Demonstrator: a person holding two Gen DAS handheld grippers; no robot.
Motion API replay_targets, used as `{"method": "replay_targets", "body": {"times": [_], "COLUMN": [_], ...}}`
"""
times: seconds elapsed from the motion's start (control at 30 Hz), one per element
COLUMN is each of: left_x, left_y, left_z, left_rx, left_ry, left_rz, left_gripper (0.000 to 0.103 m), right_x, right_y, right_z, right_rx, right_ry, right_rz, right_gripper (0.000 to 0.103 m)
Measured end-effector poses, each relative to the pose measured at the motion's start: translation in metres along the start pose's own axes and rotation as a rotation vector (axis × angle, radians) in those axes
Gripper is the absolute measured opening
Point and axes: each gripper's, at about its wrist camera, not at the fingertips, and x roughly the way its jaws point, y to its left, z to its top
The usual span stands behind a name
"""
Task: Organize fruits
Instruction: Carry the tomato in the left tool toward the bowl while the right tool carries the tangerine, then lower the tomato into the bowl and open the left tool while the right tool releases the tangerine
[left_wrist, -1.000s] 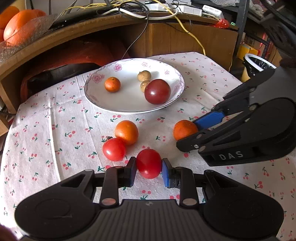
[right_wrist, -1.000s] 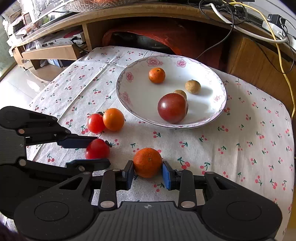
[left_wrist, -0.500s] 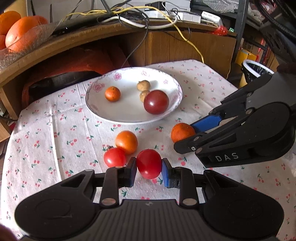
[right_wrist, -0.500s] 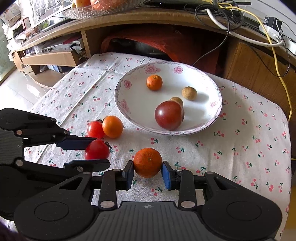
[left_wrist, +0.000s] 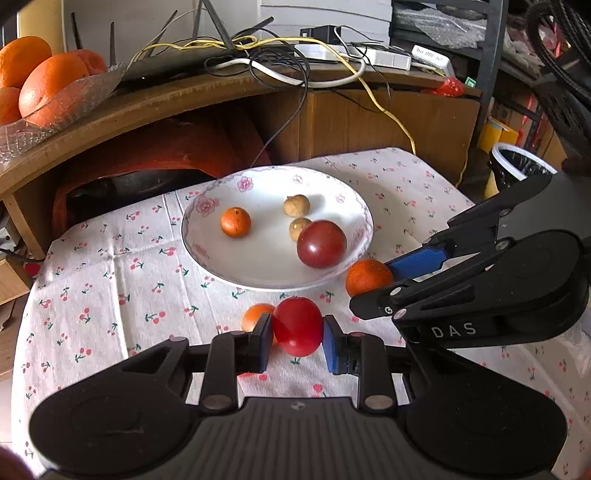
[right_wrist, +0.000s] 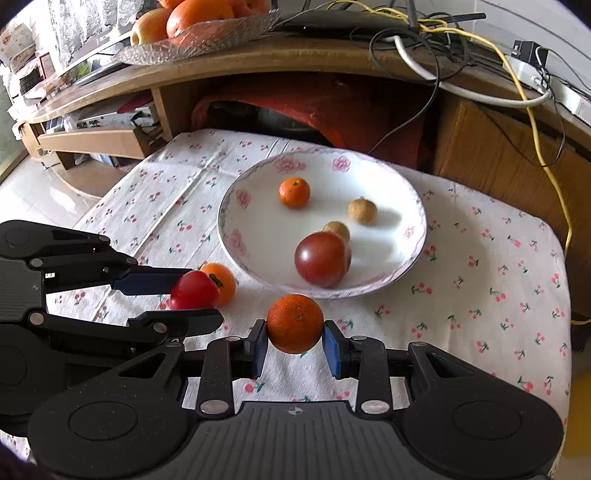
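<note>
In the left wrist view my left gripper (left_wrist: 297, 341) is shut on a red tomato (left_wrist: 297, 326), held above the cherry-print cloth just short of the white flowered plate (left_wrist: 201, 251). An orange (left_wrist: 255, 315) lies on the cloth behind its left finger. On the plate are a dark red tomato (left_wrist: 321, 243), a small orange (left_wrist: 235, 221) and two brown longans (left_wrist: 296, 205). In the right wrist view my right gripper (right_wrist: 295, 341) is shut on an orange (right_wrist: 294, 323) near the plate's (right_wrist: 236, 243) front rim. To its left, the left gripper (right_wrist: 192, 295) holds the red tomato (right_wrist: 194, 290).
A curved wooden shelf (left_wrist: 184, 99) with tangled cables rises right behind the table. A glass dish of large oranges (left_wrist: 37, 85) stands on it at the left. A white-rimmed bin (left_wrist: 517, 162) sits past the table's right edge. Floor lies beyond the left edge (right_wrist: 44, 184).
Both grippers have risen and moved forward toward the plate, each carrying its fruit. The second red tomato on the cloth is now hidden under the left gripper.
</note>
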Motion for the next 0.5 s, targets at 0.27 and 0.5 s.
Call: {"method": "replay_targets", "body": {"times": [0.27, 0.5], "left_x": [0.005, 0.014], "left_y": [0.004, 0.006], "left_z": [0.016, 0.022], "left_rx": [-0.021, -0.032], "left_ry": [-0.029, -0.029], "left_rz": [0.016, 0.035], "left_gripper": [0.036, 0.035], "right_x": [-0.001, 0.006], "right_y": [-0.012, -0.02], "right_z": [0.012, 0.015], "right_rx": [0.047, 0.084], "right_ry": [-0.032, -0.039], "right_rz": [-0.012, -0.014], "right_gripper": [0.028, 0.028]}}
